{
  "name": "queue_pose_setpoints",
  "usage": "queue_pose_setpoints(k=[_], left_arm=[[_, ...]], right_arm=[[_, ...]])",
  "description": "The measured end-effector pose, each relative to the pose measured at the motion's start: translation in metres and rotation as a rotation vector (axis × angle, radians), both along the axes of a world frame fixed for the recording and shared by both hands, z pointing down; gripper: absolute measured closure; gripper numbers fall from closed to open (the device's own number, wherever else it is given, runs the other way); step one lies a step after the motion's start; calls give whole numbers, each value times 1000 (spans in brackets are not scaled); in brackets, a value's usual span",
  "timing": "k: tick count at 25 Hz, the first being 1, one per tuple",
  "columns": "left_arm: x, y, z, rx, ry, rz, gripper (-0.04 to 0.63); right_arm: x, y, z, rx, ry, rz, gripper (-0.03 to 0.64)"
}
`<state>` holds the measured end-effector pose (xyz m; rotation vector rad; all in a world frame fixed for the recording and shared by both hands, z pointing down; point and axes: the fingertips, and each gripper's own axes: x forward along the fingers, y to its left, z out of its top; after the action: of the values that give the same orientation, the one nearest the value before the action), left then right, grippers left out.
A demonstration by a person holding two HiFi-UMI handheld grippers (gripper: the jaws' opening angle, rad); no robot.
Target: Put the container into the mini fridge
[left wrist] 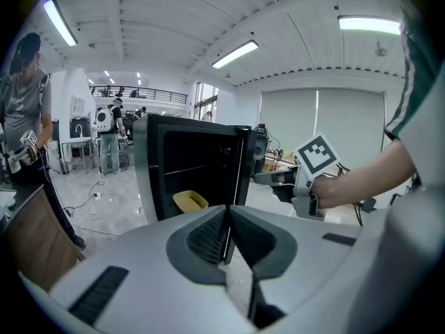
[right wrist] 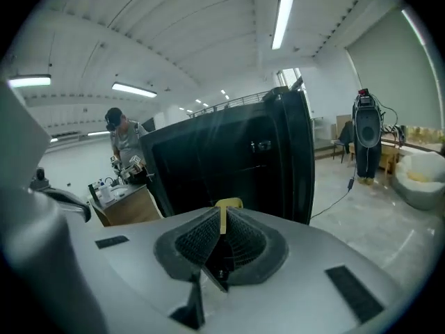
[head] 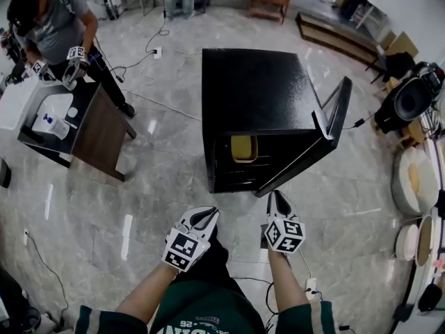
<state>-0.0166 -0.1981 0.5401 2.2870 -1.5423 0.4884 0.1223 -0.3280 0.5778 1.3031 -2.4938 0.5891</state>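
Note:
A black mini fridge stands on the marble floor with its door swung open to the right. A yellow container sits inside on a shelf; it also shows in the left gripper view as the yellow container, and its rim peeks over the jaws in the right gripper view. My left gripper hangs in front of the fridge, shut and empty. The right gripper is just below the door's lower edge, shut with nothing held. Left gripper and right gripper show their jaws pressed together.
A person with grippers works at a wooden desk at the far left. Cables run over the floor behind the fridge. A round black device and white bowls stand at the right edge.

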Motion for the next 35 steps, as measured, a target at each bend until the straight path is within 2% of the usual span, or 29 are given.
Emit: queue_pose_setpoints(k=[5, 11, 16, 21, 25, 35], left_arm=[[6, 4, -9, 22, -6, 3, 569], [6, 8, -19, 45, -20, 2, 569], [5, 12, -19, 30, -18, 1, 569], [11, 9, -22, 50, -24, 17, 569], [14, 5, -25, 59, -33, 24, 569], [21, -1, -28, 67, -32, 46, 569]], right_arm=[[6, 37, -11, 27, 77, -42, 571], [20, 65, -30, 43, 45, -25, 571], [34, 84, -40, 64, 57, -12, 571], [42, 98, -48, 75, 48, 0, 572], [43, 104, -51, 78, 67, -21, 578], [44, 103, -63, 97, 43, -5, 581]])
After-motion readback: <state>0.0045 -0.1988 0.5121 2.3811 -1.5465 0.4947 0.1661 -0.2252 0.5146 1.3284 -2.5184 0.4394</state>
